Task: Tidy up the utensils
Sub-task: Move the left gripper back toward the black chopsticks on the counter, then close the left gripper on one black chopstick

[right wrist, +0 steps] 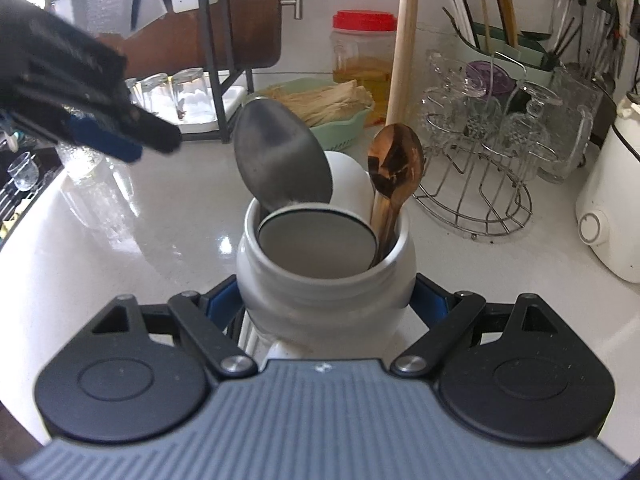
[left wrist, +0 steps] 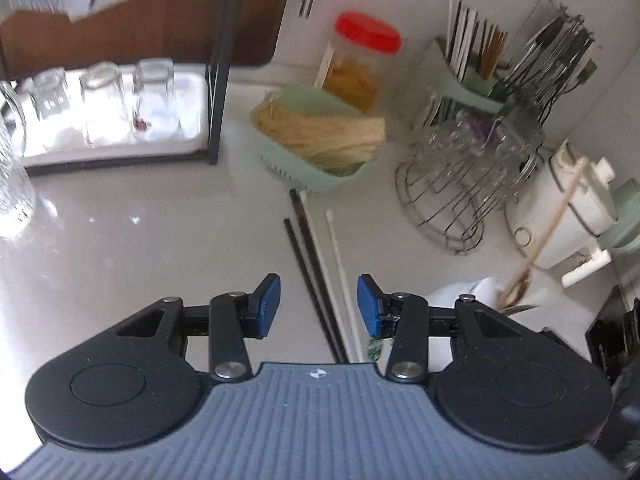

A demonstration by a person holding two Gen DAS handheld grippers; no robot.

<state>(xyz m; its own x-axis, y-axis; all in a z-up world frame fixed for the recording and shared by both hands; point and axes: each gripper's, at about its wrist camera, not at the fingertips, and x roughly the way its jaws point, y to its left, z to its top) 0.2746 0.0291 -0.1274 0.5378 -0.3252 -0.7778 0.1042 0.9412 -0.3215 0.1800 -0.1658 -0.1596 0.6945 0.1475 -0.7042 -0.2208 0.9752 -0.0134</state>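
Tabletop (left wrist: 120,248): pale, glossy; the widest bare stretch lies left of the chopsticks, between the glass rack and the left hand-held gripper.
Glass rack (left wrist: 218,80): black frame at the far left, upturned glasses on its white tray; its front edge bounds the bare stretch.
Wire stand (left wrist: 452,196): far right, loaded with glassware, beside a white appliance (left wrist: 560,216); little room on that side.
Green basket (left wrist: 320,136): straw-coloured bundle inside, red-lidded jar (left wrist: 360,60) just behind; its near rim touches or overlaps the chopsticks' far ends.
White jar (right wrist: 324,272): upright, mouth up, near edge of the tabletop on the right; holds a large metal spoon (right wrist: 280,152), a brown spoon (right wrist: 394,164) with bowls up, and a tall wooden handle (right wrist: 404,40) leaning slightly.
Right hand-held gripper (right wrist: 324,308): clenched on the white jar, blue pads pressed to both sides of its body.
Chopsticks (left wrist: 320,272): two black and two white, lying flat; long axis runs from the basket toward the camera, slightly slanted, near ends hidden under the left tool.
Left hand-held gripper (left wrist: 319,306): released, jaws apart, nothing grasped; the chopsticks pass beneath the gap; blue pads (left wrist: 268,304) touch nothing.
Open room: clear tabletop on the left of the chopsticks, the white jar close on their right.
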